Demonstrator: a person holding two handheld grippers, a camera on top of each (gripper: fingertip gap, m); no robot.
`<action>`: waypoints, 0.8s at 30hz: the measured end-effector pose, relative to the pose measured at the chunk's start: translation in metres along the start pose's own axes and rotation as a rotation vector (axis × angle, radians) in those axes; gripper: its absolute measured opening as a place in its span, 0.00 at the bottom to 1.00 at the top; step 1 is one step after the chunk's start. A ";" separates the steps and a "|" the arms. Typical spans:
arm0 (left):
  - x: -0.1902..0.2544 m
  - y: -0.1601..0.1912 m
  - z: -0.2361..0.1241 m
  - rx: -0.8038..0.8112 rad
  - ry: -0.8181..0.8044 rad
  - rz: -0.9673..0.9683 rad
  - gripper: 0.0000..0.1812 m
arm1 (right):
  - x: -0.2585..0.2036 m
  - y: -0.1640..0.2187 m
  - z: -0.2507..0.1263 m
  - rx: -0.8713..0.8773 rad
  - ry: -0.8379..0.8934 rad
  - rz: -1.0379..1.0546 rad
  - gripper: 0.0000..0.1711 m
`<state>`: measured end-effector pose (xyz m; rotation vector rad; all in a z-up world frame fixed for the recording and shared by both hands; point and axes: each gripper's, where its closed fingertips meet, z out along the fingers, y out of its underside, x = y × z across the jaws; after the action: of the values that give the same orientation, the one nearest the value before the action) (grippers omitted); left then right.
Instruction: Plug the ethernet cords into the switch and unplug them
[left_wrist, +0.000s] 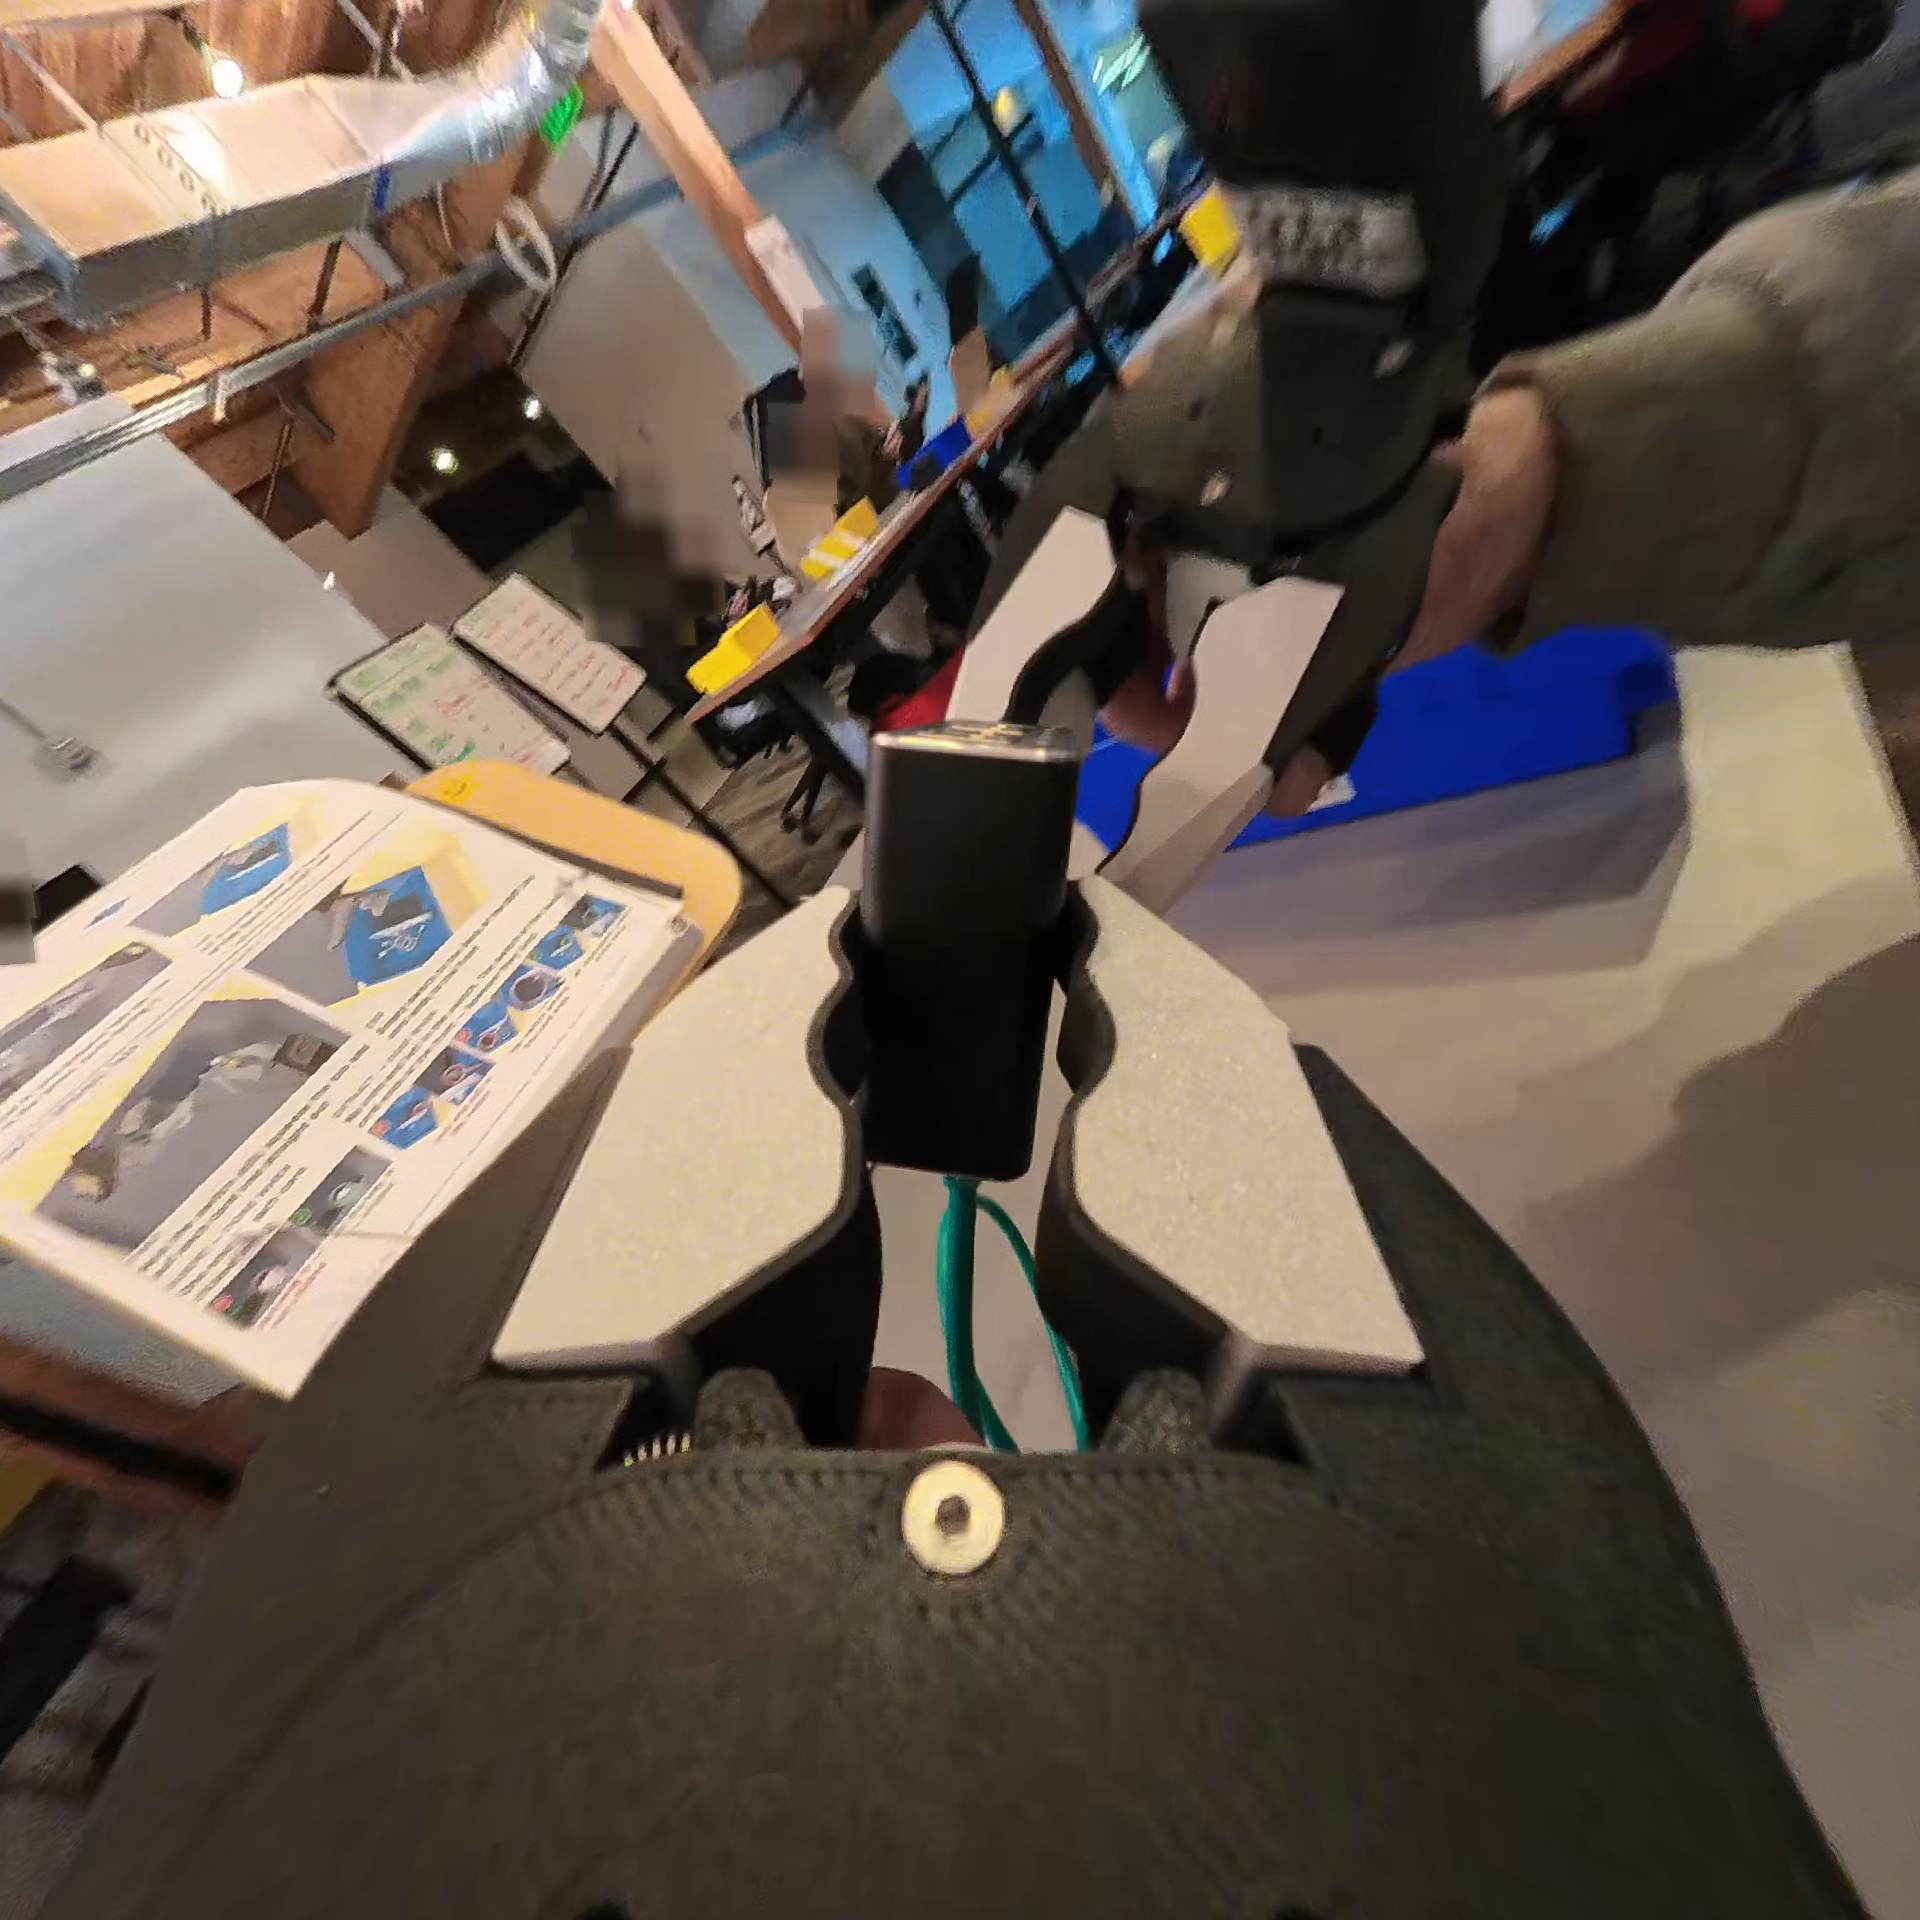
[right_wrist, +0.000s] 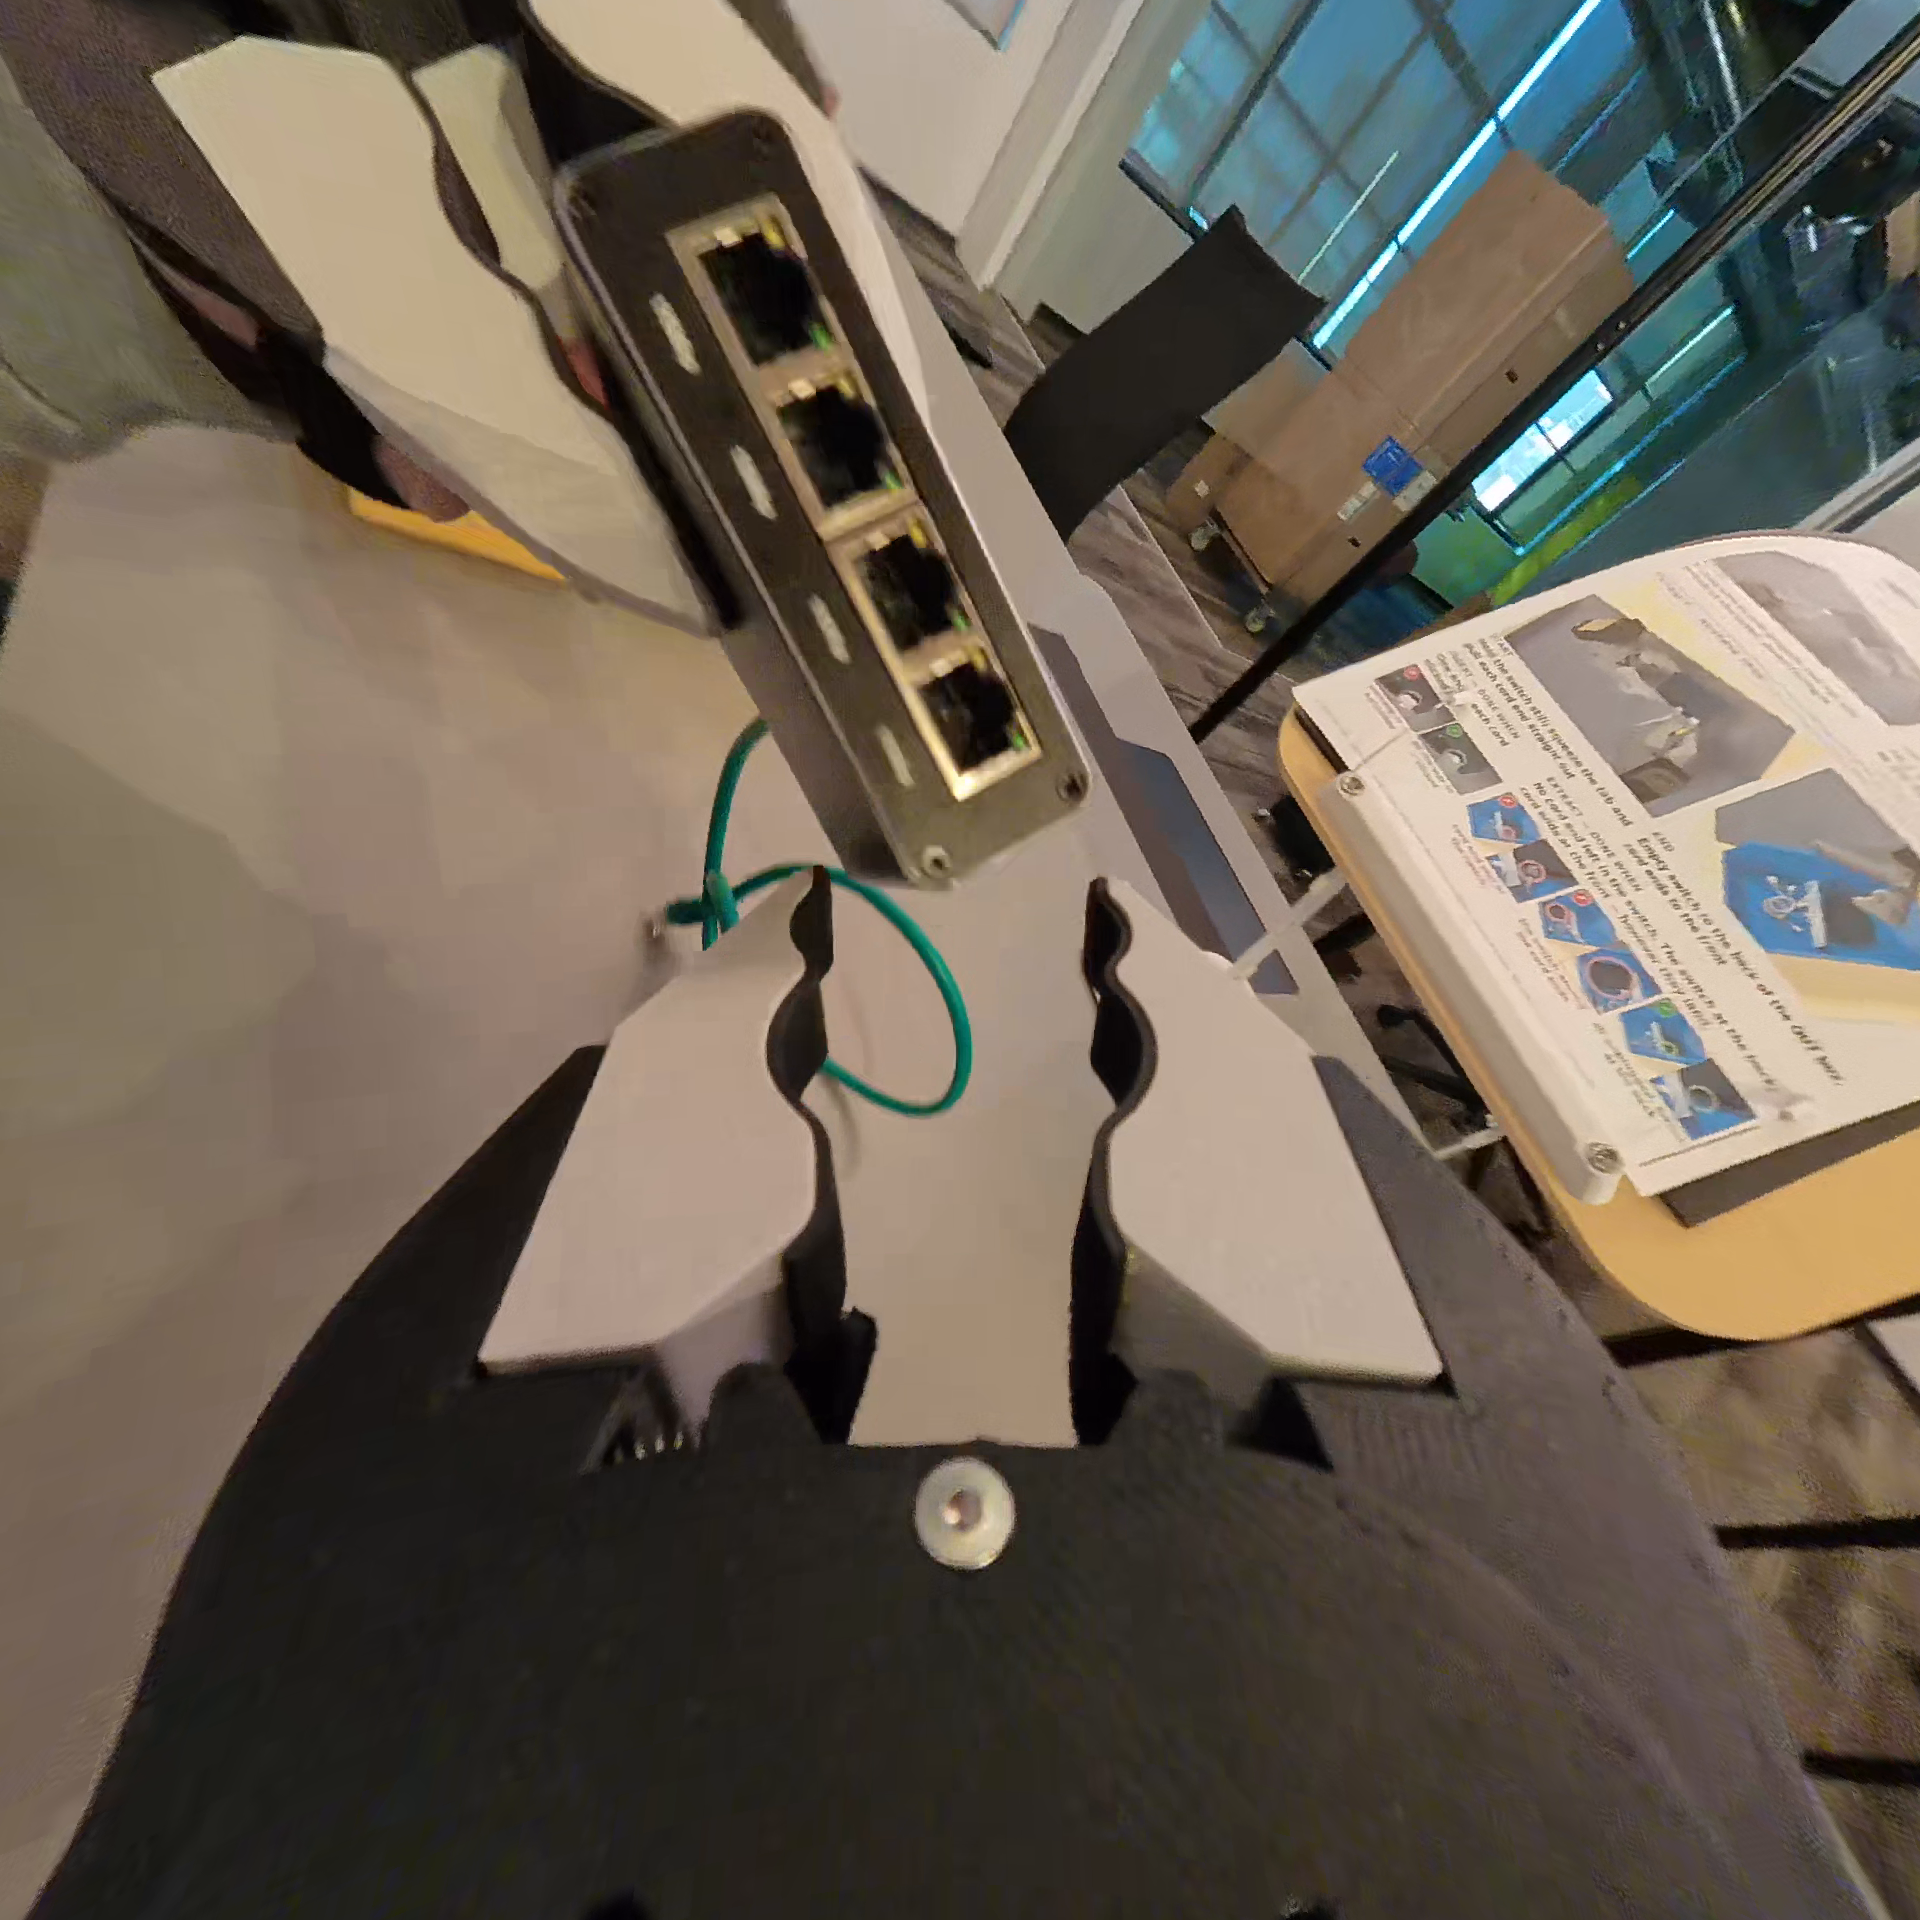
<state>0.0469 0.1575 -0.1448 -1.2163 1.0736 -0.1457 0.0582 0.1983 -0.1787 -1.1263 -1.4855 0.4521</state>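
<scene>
Your left tool (left_wrist: 961, 935) clamps the black switch (right_wrist: 831, 499) and holds it up off the counter (right_wrist: 260, 831), its four ports empty. A thin green cord (right_wrist: 914, 997) loops below. Your right tool (right_wrist: 956, 935) gapes empty: fetch a plug next. An instruction sheet (right_wrist: 1621, 831) lies beside; I leave its wording unread.
</scene>
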 end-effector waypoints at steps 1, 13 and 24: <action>0.000 -0.005 -0.003 0.037 0.018 -0.020 0.18 | -0.001 -0.004 0.000 0.030 -0.014 0.027 0.28; -0.002 -0.011 -0.005 0.215 0.128 -0.258 0.21 | -0.014 -0.037 -0.008 0.177 -0.098 0.089 0.20; -0.021 0.038 -0.013 0.027 -0.067 -0.461 0.36 | 0.004 0.000 0.011 -0.110 0.164 -0.111 0.18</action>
<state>0.0102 0.1767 -0.1623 -1.4182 0.7163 -0.4688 0.0483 0.2049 -0.1799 -1.1318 -1.4335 0.1979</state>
